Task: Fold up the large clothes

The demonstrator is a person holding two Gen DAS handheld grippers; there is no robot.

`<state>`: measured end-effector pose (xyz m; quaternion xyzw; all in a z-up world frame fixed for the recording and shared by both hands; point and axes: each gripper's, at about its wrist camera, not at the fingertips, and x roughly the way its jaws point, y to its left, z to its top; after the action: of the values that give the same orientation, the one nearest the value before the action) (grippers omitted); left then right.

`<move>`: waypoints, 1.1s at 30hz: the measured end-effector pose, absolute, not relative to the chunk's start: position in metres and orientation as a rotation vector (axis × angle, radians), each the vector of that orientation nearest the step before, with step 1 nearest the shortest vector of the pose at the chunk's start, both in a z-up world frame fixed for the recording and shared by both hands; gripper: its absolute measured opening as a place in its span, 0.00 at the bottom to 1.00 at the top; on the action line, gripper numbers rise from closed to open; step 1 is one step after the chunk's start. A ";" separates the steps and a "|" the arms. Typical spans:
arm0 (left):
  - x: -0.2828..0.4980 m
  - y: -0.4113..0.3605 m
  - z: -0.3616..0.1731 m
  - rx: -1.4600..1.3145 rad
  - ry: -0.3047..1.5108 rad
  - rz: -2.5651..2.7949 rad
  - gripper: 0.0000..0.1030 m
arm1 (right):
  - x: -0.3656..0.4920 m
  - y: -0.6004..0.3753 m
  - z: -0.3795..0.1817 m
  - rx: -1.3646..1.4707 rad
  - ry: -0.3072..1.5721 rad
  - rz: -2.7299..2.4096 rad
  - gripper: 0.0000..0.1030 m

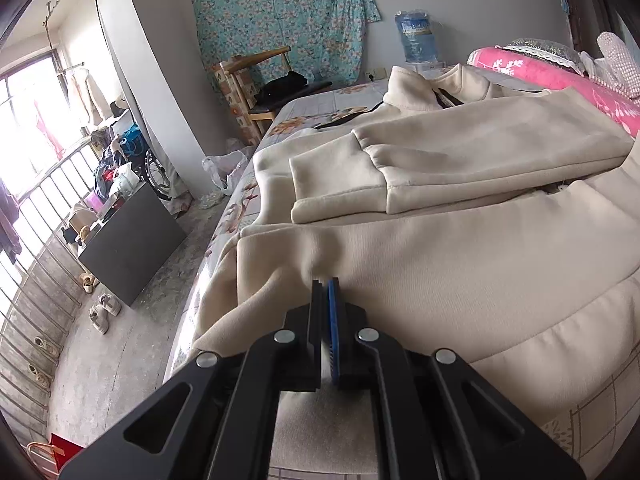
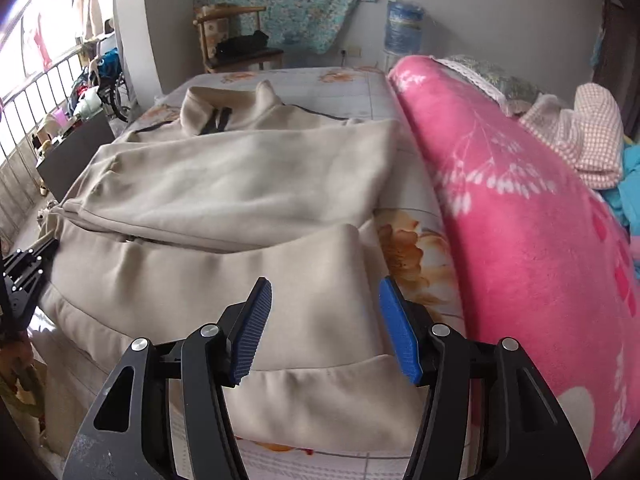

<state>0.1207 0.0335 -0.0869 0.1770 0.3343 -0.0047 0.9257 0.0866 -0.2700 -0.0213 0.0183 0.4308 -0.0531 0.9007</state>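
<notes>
A large cream zip sweatshirt [image 1: 460, 264] lies spread on the bed, its collar at the far end. One sleeve [image 1: 460, 160] is folded across the chest. My left gripper [image 1: 326, 286] is shut on a pinch of the cream fabric near the garment's left side; wrinkles run up to its tips. The right wrist view shows the same sweatshirt [image 2: 240, 184], with the left gripper [image 2: 48, 246] at its left edge. My right gripper [image 2: 325, 282] hovers open over the lower body near the hem band, its blue pads [image 2: 256, 320] apart with nothing pressed between them.
A floral bed sheet [image 2: 344, 92] lies under the garment. A rolled pink blanket [image 2: 520, 220] runs along the right side, with pillows behind it. Left of the bed are a dark cabinet [image 1: 132, 240], a railing [image 1: 40, 208] and shoes. A wooden chair [image 1: 256, 92] and a water bottle [image 1: 416, 38] stand at the far wall.
</notes>
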 end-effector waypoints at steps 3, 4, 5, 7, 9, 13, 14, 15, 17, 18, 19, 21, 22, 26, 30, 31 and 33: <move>0.121 0.032 -0.087 0.378 0.690 -0.003 0.03 | 0.096 -0.275 -0.035 0.008 0.910 -0.119 0.28; 0.122 0.031 -0.087 0.383 0.692 -0.002 0.03 | 0.098 -0.274 -0.038 0.000 0.907 -0.111 0.08; 0.122 0.031 -0.087 0.385 0.694 -0.001 0.03 | 0.098 -0.273 -0.038 -0.002 0.896 -0.107 0.03; 0.123 0.030 -0.087 0.392 0.700 -0.002 0.03 | 0.089 -0.271 -0.026 -0.002 0.813 -0.110 0.03; 0.123 0.029 -0.086 0.399 0.705 -0.002 0.03 | 0.082 -0.273 -0.013 0.011 0.740 -0.135 0.03; 0.125 0.028 -0.086 0.393 0.710 0.002 0.03 | 0.094 -0.294 -0.033 0.082 0.778 -0.152 0.03; 0.125 0.028 -0.086 0.394 0.712 0.003 0.03 | 0.100 -0.297 -0.046 0.080 0.818 -0.153 0.03; 0.126 0.028 -0.086 0.394 0.714 0.002 0.03 | 0.103 -0.297 -0.055 0.076 0.840 -0.155 0.04; 0.126 0.027 -0.086 0.407 0.718 0.000 0.03 | 0.101 -0.292 -0.053 0.045 0.829 -0.172 0.08; 0.126 0.026 -0.086 0.410 0.720 -0.001 0.03 | 0.100 -0.291 -0.048 0.039 0.830 -0.177 0.17; 0.126 0.027 -0.086 0.411 0.720 -0.001 0.03 | 0.098 -0.292 -0.043 0.046 0.826 -0.186 0.34; 0.126 0.027 -0.086 0.410 0.719 -0.001 0.03 | 0.087 -0.295 -0.027 0.071 0.788 -0.201 0.44; 0.126 0.027 -0.086 0.408 0.720 -0.001 0.03 | 0.080 -0.297 -0.018 0.097 0.759 -0.192 0.44; 0.127 0.028 -0.085 0.387 0.722 -0.007 0.03 | 0.058 -0.284 0.014 0.193 0.662 -0.084 0.46; 0.127 0.031 -0.085 0.363 0.722 -0.013 0.03 | 0.073 -0.209 0.008 0.142 0.727 0.221 0.38; 0.127 0.032 -0.084 0.355 0.724 -0.015 0.03 | 0.081 -0.186 0.000 0.122 0.762 0.291 0.32; 0.128 0.034 -0.083 0.335 0.730 -0.026 0.03 | 0.095 -0.150 -0.015 0.103 0.824 0.398 0.22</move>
<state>0.1279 0.0343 -0.0832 0.1629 0.3553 -0.0128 0.9204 0.0951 -0.1505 -0.0150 0.0496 0.3977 0.1920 0.8958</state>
